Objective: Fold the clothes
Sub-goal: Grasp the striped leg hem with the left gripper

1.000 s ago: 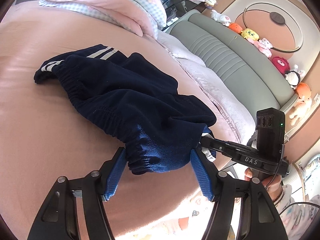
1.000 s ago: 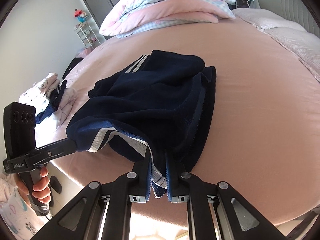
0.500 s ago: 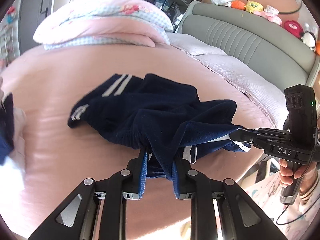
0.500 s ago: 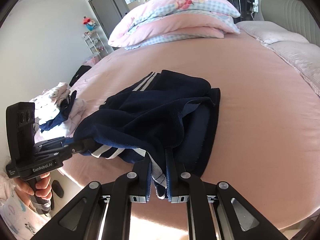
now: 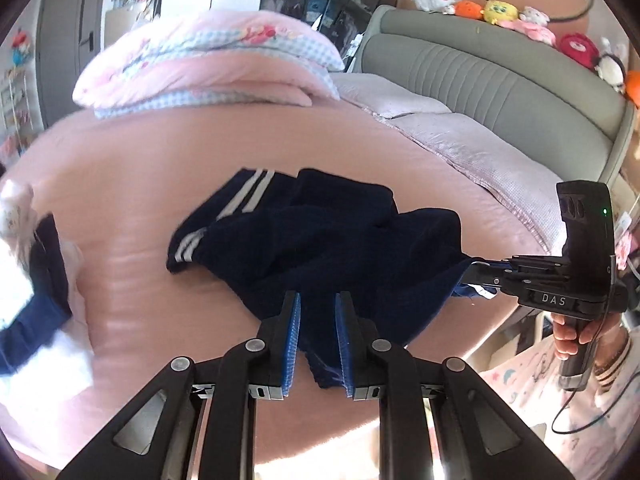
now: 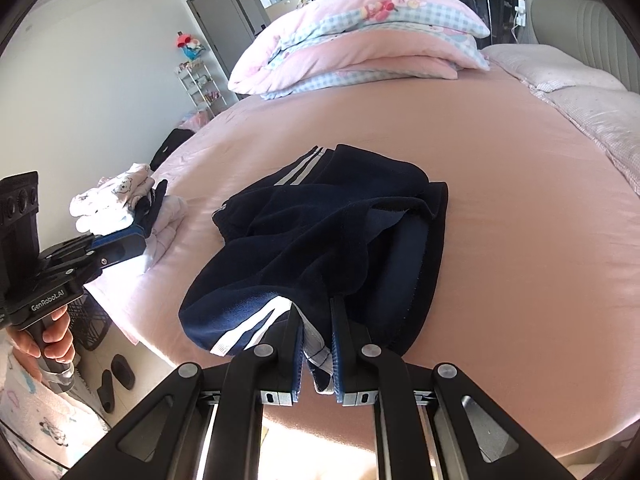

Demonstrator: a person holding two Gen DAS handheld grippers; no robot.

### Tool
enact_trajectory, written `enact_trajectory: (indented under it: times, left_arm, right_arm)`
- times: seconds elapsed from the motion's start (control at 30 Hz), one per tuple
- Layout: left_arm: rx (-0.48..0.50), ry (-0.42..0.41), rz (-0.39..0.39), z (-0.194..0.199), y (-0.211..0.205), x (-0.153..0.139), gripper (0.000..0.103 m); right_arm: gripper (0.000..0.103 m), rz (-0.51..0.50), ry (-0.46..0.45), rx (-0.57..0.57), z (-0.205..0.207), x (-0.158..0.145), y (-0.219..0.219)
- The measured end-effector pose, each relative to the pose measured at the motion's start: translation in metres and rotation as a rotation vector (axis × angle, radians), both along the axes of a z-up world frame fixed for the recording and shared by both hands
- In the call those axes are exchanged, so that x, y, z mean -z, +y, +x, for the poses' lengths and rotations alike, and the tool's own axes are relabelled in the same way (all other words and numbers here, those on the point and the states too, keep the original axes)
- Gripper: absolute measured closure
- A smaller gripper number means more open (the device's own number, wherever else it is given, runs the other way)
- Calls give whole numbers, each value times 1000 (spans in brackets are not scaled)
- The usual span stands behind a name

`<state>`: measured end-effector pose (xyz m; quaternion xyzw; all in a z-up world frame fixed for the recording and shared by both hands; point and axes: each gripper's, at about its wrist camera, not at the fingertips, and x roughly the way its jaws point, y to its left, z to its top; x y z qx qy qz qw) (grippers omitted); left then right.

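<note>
Navy trousers (image 5: 320, 236) sag between each hand-held gripper, left (image 5: 317, 308) closing, right (image 6: 316, 316) seemingly clamped on them.

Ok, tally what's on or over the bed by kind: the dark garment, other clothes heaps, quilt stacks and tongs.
Navy garment: 1
Heap of other clothes: 1
Folded quilt stack: 1
Tongs: 2, the left tongs closing with the garment between them, the right tongs shut on it
Total: 5

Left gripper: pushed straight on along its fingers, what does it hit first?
The navy garment already clamped in the left gripper, bunched ahead; then probably the pink bedsheet beneath. Depth unclear.
</note>
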<state>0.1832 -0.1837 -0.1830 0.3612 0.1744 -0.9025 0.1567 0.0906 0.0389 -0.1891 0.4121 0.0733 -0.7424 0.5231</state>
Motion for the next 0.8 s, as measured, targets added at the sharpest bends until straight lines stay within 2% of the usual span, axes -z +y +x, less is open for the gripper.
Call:
enact_trajectory:
  times: [0.1, 0.17, 0.2, 0.3, 0.4, 0.5, 0.6, 0.8]
  left_arm:
    - [-9, 6, 81, 10, -2, 17, 85]
    - [-1, -16, 52, 8, 5, 30, 76]
    - [4, -18, 30, 8, 10, 34, 68]
    - [22, -22, -35, 8, 24, 46, 67]
    - [47, -44, -74, 5, 34, 54, 57]
    - [66, -84, -173, -2, 47, 54, 49]
    - [80, -121, -279, -7, 58, 56, 33]
    - [114, -151, -388, -10, 74, 56, 29]
  right_arm:
    - [93, 6, -4, 1, 0, 2, 3]
    - [93, 4, -14, 6, -2, 3, 4]
    - [93, 3, -19, 8, -3, 4, 4]
    - [93, 2, -22, 12, -5, 3, 5]
    - [93, 5, -25, 13, -6, 2, 4]
    - [93, 6, -25, 15, -6, 2, 3]
    - [93, 6, -26, 15, -6, 2, 3]
    - [93, 15, -29, 18, -7, 2, 2]
